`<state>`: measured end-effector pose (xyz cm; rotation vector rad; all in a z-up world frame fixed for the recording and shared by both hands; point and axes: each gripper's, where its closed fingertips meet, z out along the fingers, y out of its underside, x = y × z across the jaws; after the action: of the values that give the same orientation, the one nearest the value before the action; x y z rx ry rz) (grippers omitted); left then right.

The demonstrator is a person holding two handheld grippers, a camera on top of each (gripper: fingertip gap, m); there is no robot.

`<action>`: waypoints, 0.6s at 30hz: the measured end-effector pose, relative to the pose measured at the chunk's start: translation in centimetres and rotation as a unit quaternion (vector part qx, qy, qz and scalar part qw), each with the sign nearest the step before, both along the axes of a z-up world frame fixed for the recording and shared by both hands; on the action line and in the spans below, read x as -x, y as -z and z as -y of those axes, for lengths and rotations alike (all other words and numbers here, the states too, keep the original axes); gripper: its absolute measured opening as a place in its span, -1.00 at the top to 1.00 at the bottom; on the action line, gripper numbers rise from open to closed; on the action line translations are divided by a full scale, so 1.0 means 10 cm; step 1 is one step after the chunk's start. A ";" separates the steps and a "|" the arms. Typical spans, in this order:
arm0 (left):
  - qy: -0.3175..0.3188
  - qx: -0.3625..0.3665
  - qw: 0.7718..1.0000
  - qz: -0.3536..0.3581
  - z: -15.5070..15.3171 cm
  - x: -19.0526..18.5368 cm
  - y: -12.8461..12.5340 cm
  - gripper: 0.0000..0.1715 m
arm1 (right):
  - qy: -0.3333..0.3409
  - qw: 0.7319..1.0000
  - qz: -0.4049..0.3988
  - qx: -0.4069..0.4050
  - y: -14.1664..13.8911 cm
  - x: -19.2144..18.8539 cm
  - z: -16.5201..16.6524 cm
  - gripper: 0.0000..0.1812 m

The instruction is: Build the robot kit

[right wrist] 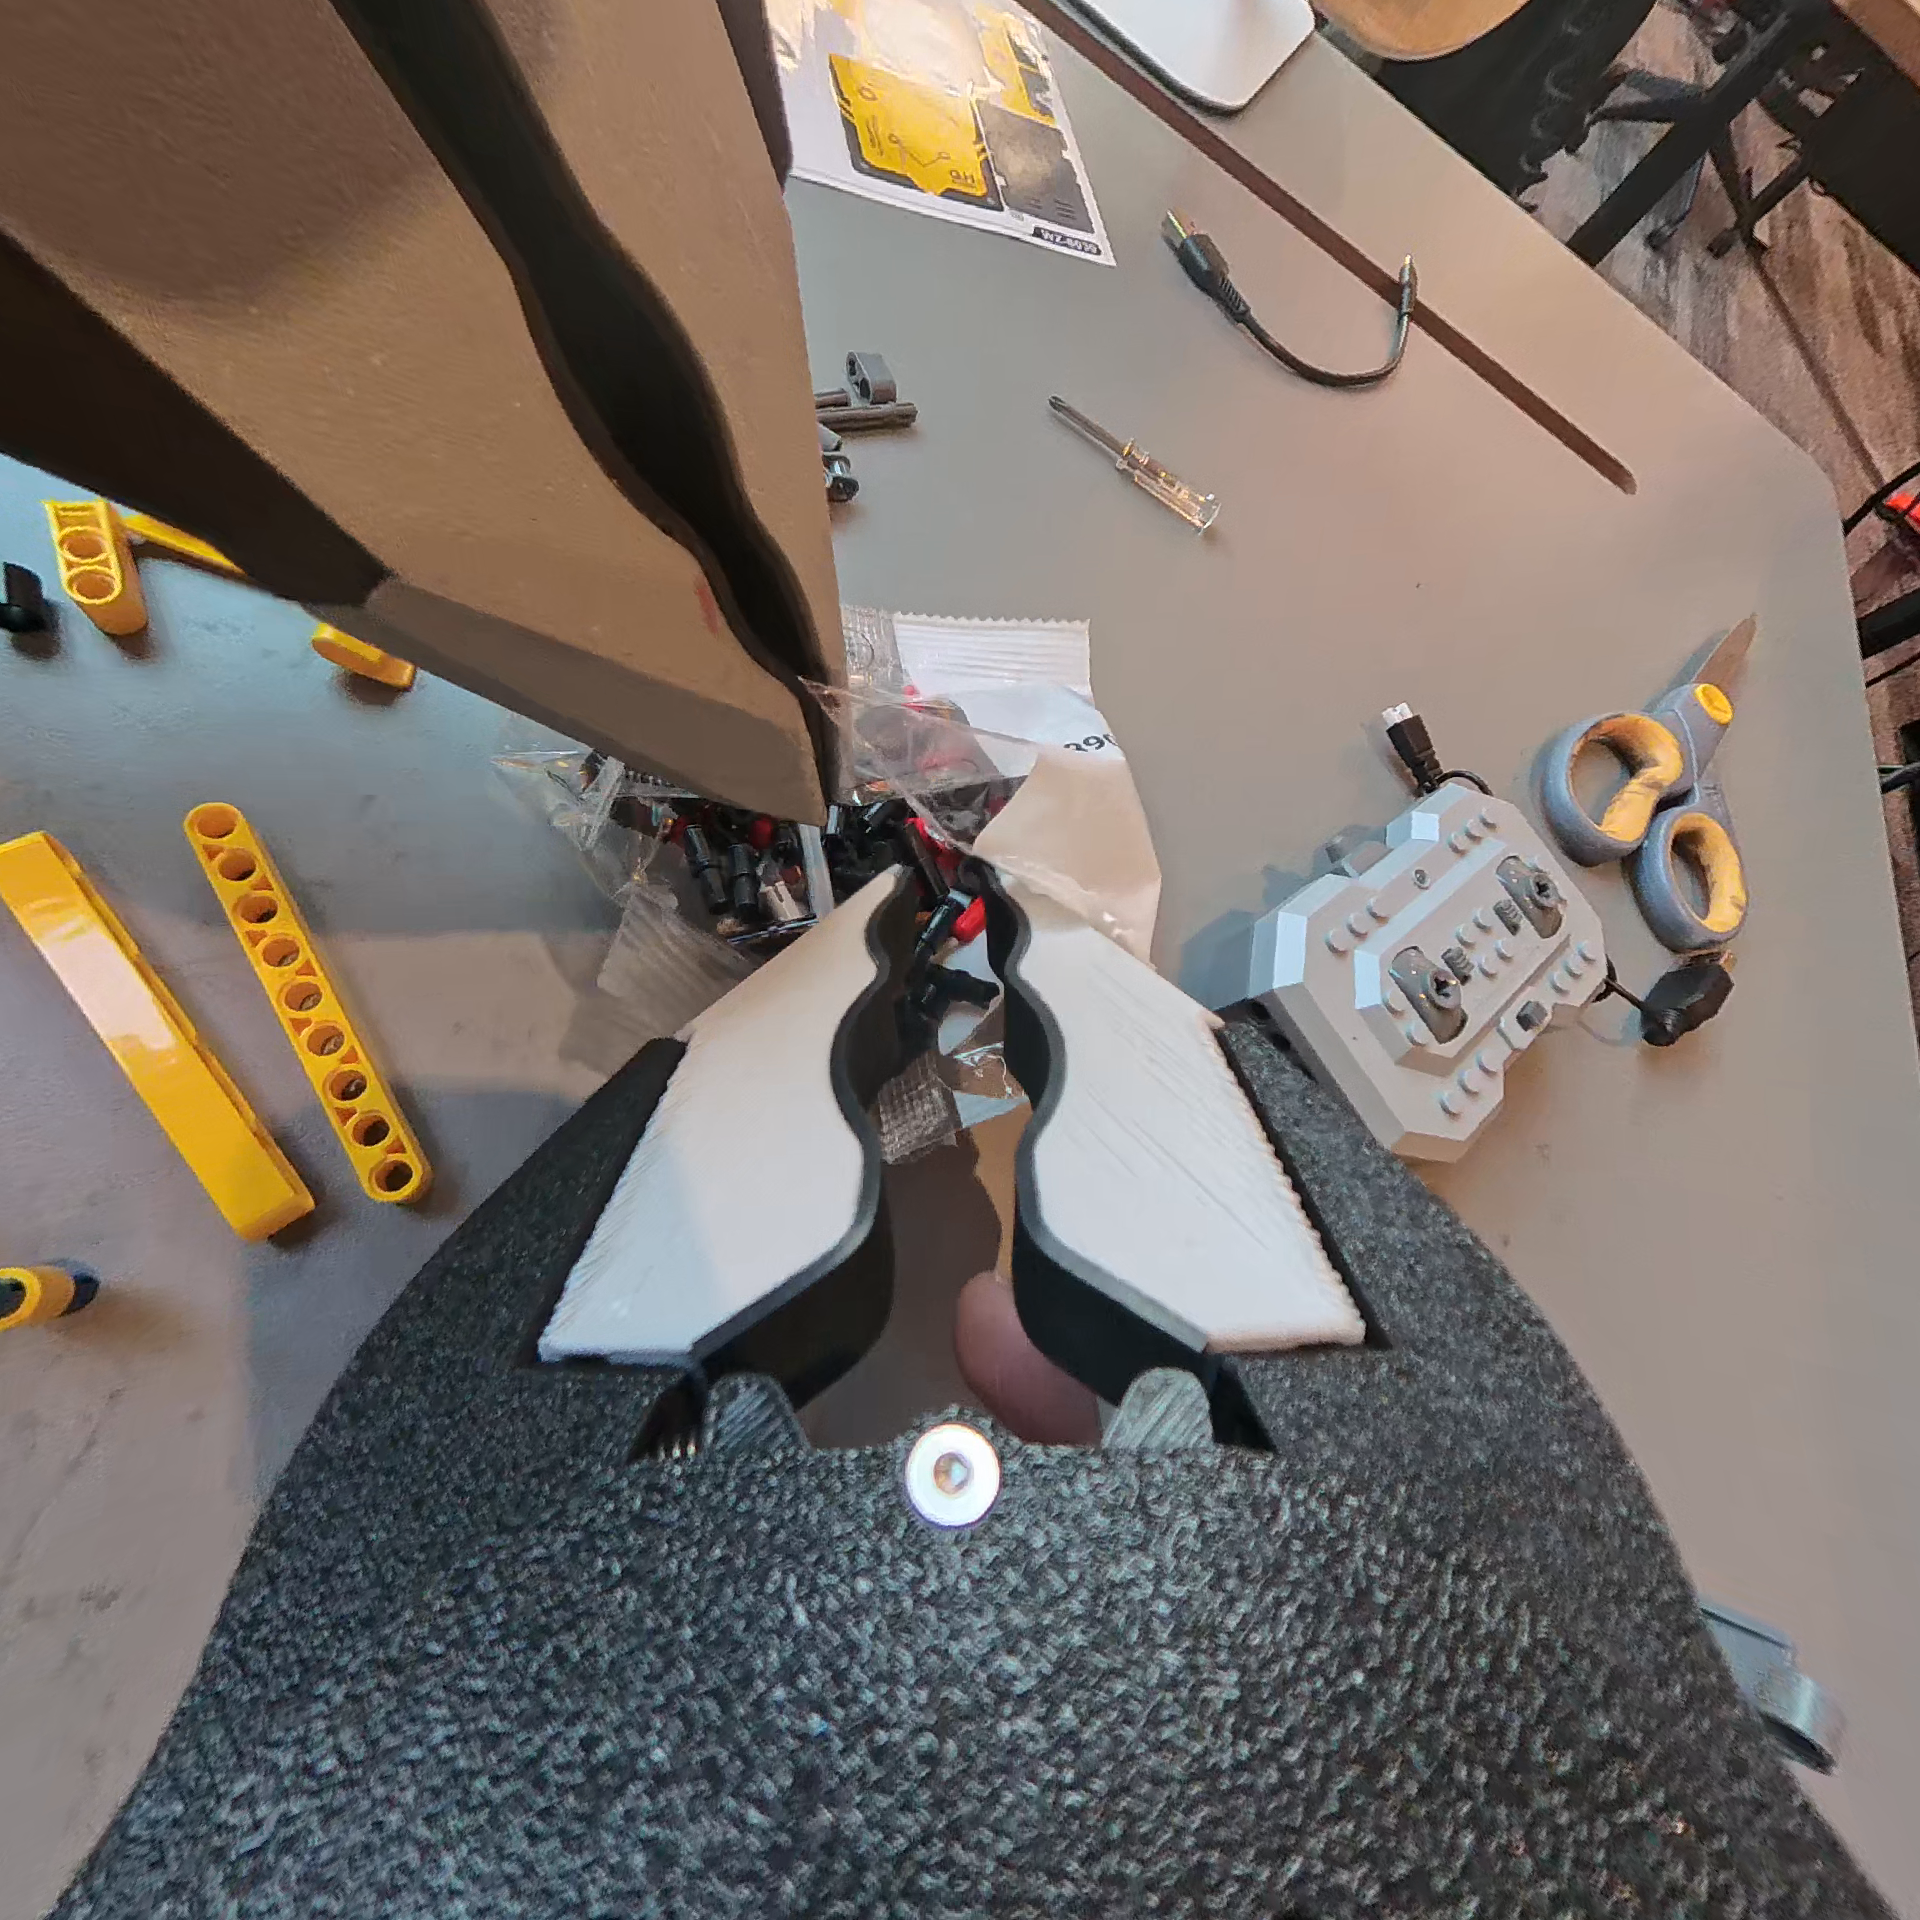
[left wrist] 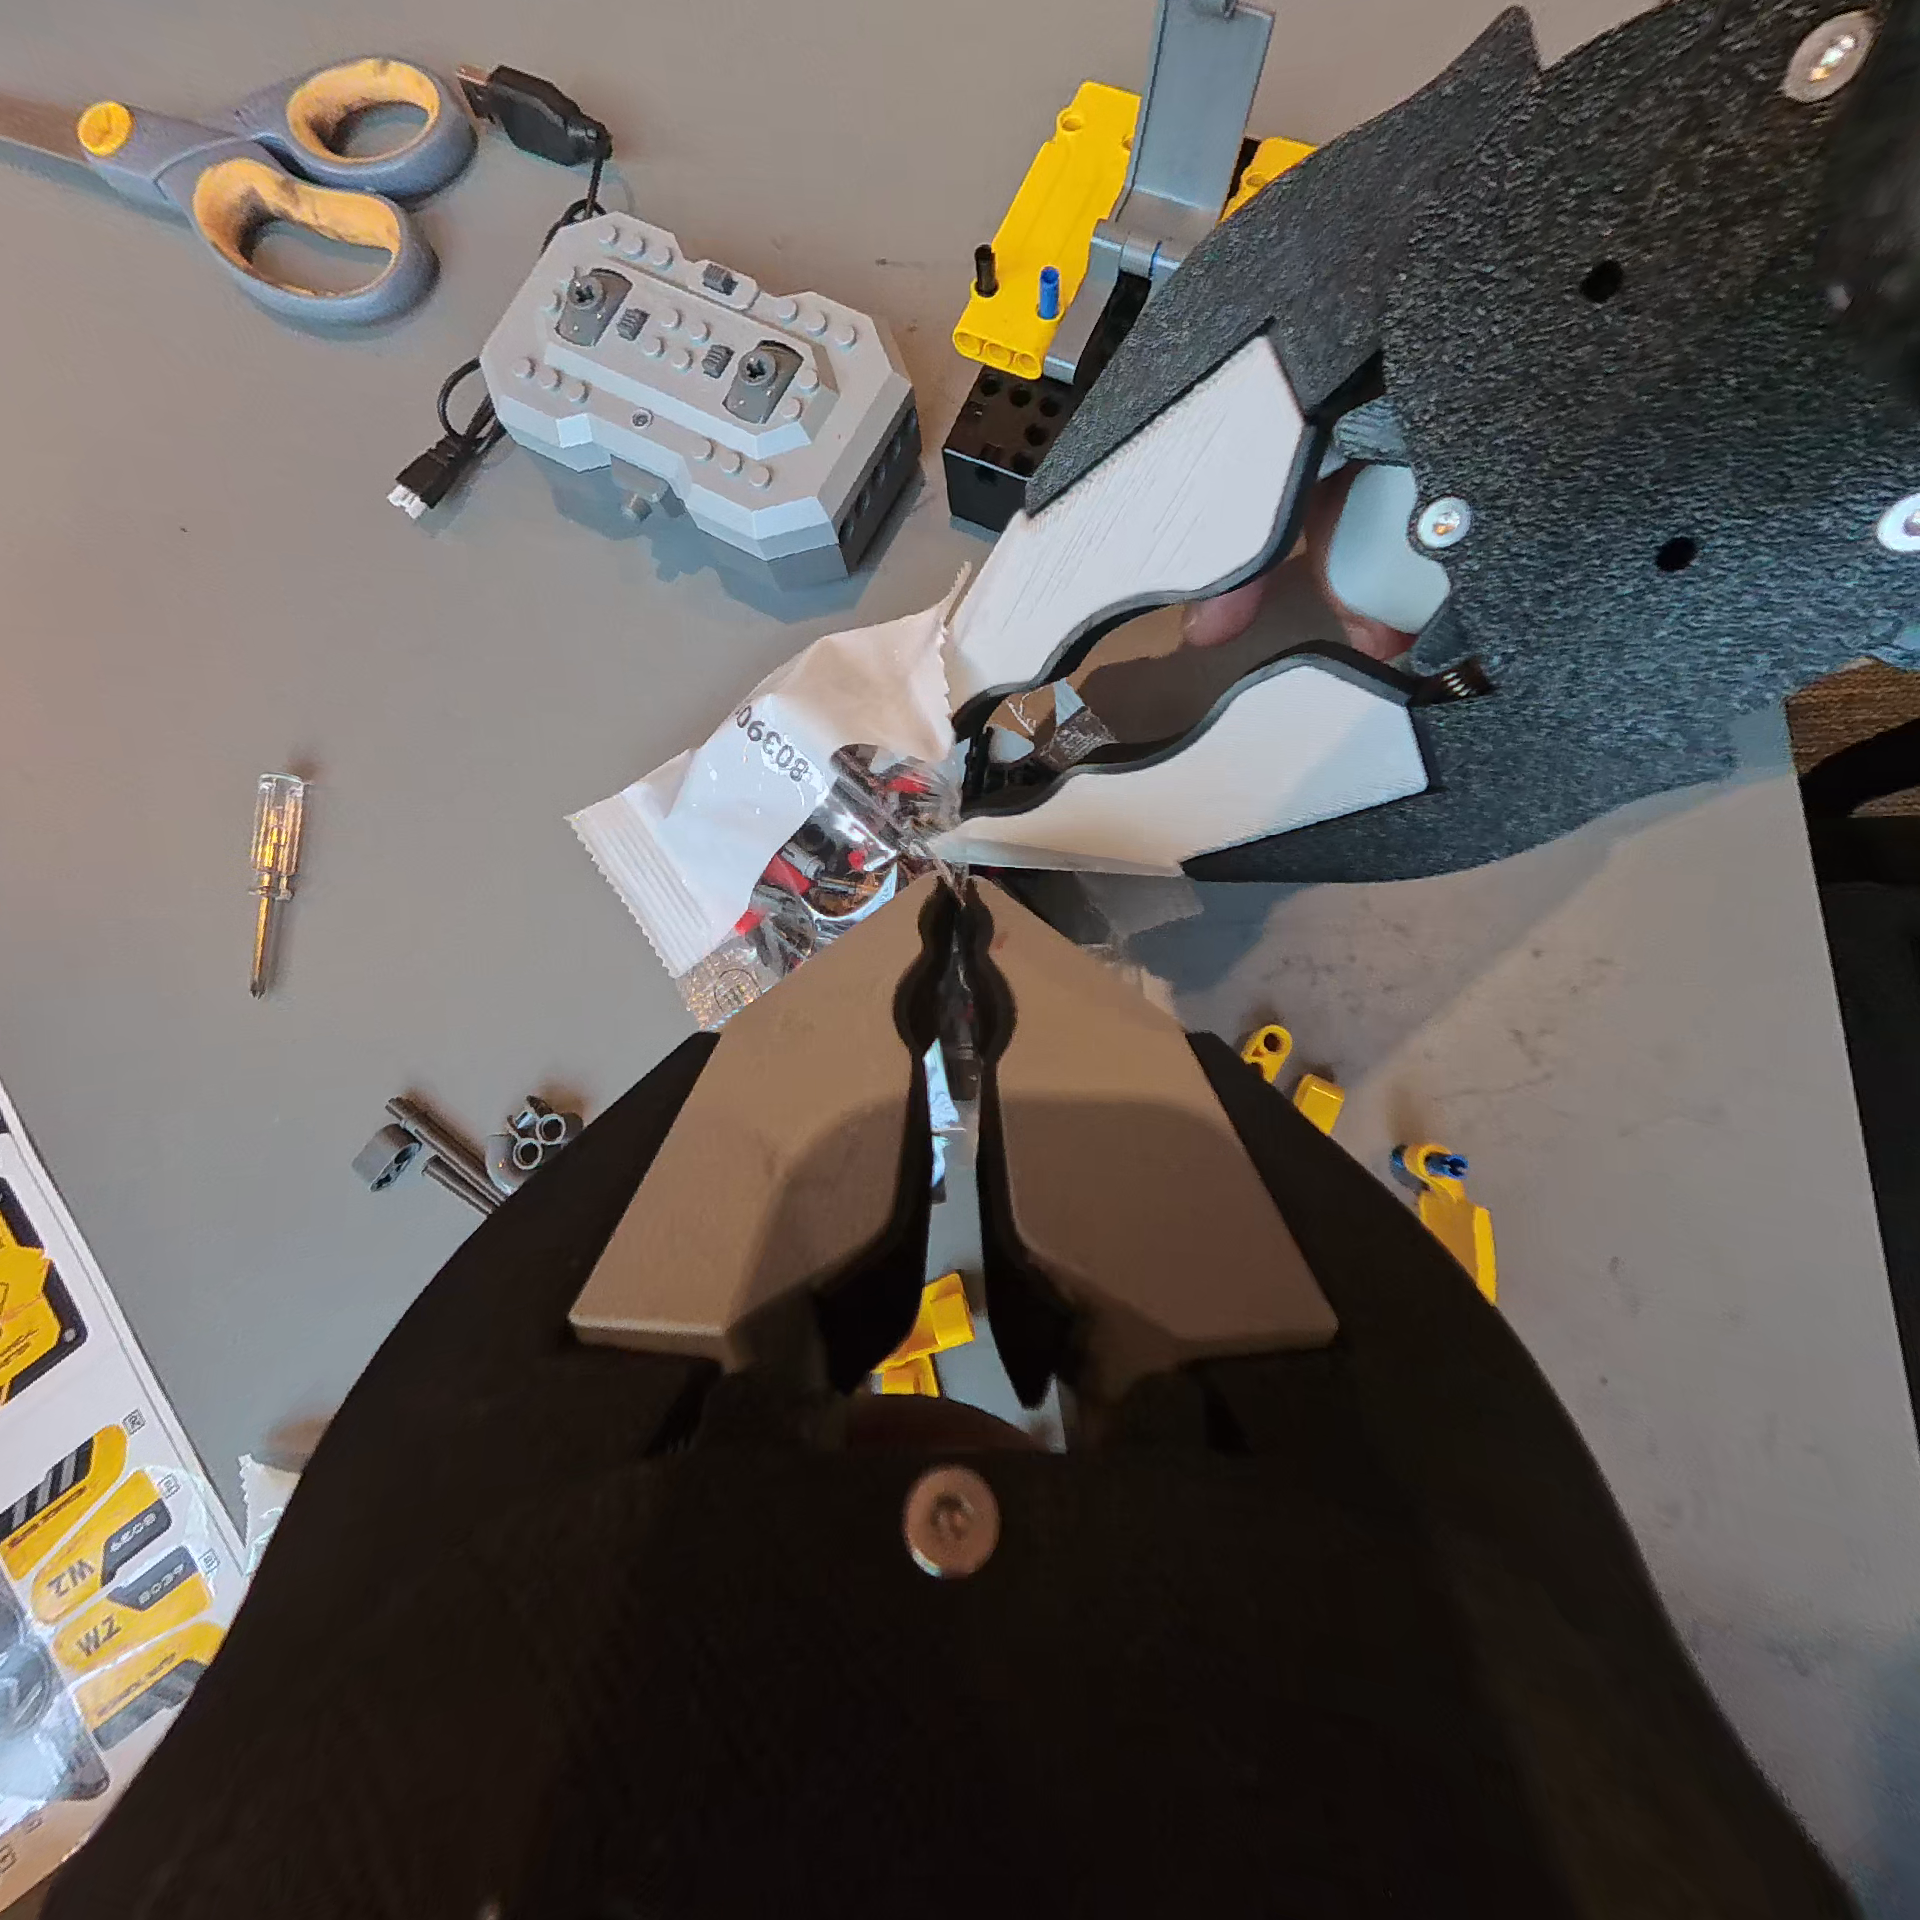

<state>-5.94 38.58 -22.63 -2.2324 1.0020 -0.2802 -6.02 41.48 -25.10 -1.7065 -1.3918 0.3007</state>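
The left tongs (left wrist: 951,904) are clenched on the clear edge of a small parts bag (left wrist: 769,821) lying on the grey table (left wrist: 312,644). The right tongs (right wrist: 940,904) stand slightly parted over its torn mouth (small black and red pins inside), with a grey battery box (right wrist: 1434,977) and scissors (right wrist: 1652,821) nearby

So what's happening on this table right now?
A person is working two handheld grippers on a small plastic bag of building-toy parts. The left gripper is shut on the bag's clear edge. The right gripper has its jaws slightly apart around the bag's torn opening, where black and red pins show. Nearby on the grey table lie scissors, a small screwdriver, a grey battery box and yellow beams.
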 end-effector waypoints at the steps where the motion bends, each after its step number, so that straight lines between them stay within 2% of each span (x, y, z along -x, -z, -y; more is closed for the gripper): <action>1: 0.002 0.002 1.000 -0.001 0.01 0.00 0.01 1.00 | -0.001 1.000 0.004 -0.003 0.01 0.00 0.00 0.87; 8: 0.004 0.024 1.000 -0.009 0.02 0.01 0.14 1.00 | -0.003 1.000 0.027 0.008 0.13 0.01 0.01 0.82; 14: -0.009 0.027 1.000 -0.001 -0.01 0.06 0.14 0.99 | -0.001 1.000 0.029 0.010 0.14 0.02 0.01 0.81; 16: -0.016 0.018 1.000 -0.010 -0.04 0.08 0.13 0.89 | -0.004 1.000 0.029 0.011 0.13 0.03 0.02 0.81; 18: -0.024 0.008 1.000 -0.015 -0.06 0.10 0.10 0.71 | -0.006 1.000 0.029 0.011 0.13 0.03 0.03 0.80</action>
<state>-6.89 39.22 -23.62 -2.2771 0.9643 -0.2359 -6.27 41.14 -26.40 -1.7379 -1.4456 0.2758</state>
